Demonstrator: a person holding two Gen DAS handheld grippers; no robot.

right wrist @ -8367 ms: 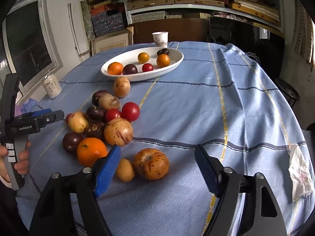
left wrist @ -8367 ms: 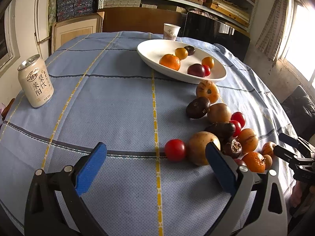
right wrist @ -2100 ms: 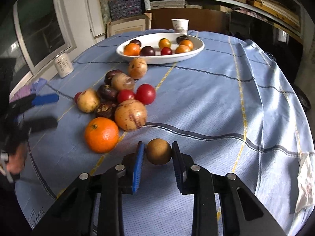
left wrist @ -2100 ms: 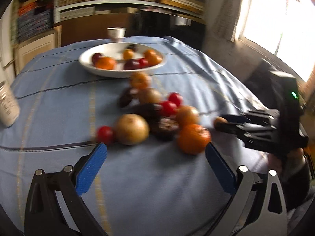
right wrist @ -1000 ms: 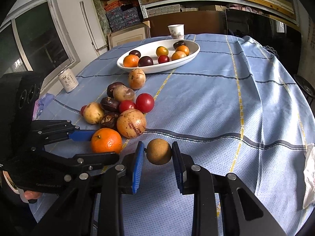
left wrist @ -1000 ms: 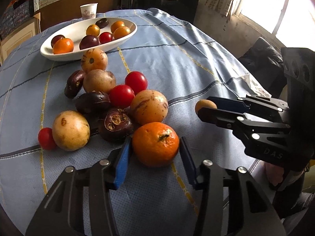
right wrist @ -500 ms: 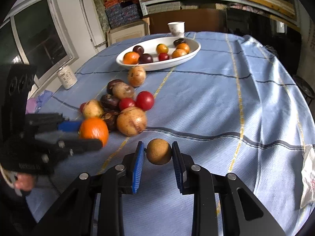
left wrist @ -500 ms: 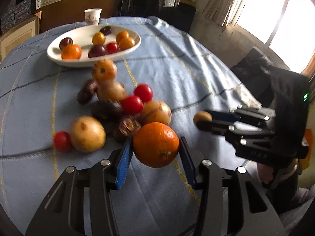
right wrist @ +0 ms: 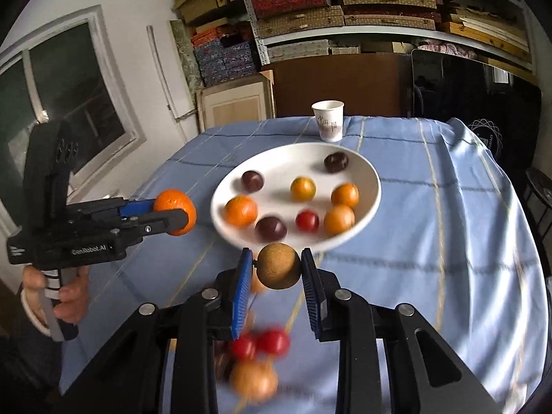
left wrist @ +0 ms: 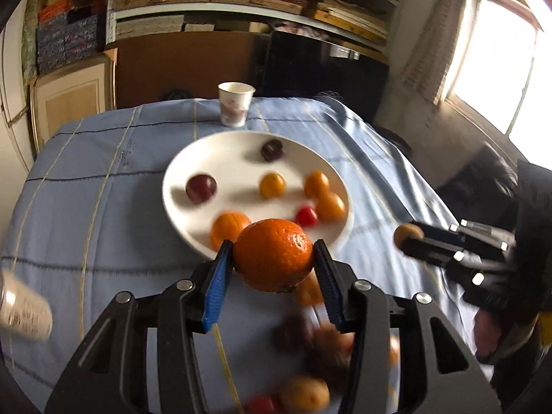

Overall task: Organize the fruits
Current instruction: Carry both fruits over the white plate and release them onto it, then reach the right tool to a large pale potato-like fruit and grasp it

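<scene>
While both grippers are hanging above the blue tablecloth (right wrist: 448, 214), each is carrying fruit. L gripper (left wrist: 272, 264) is pinching the orange (left wrist: 273, 254) btwn its blue pads (left wrist: 216, 286), jaws pressed on both sides of it, fruit clear of the cloth and sitting just in front of the near rim of the white plate (left wrist: 220, 153). R gripper (right wrist: 276, 269) is clamping the small brown fruit (right wrist: 278, 266) the same way, also just short of the plate rim. Plate is holding several oranges, dark plums and a red one, w/ a paper cup (right wrist: 327, 120) standing just behind it. Remaining loose fruit (right wrist: 257, 362) is lying on the cloth under the R gripper, blurred, can't tell types. A hand (right wrist: 65, 291) is gripping the L gripper's handle in the R wrist view. Can (left wrist: 24, 305) is showing at far left edge, blurred.
</scene>
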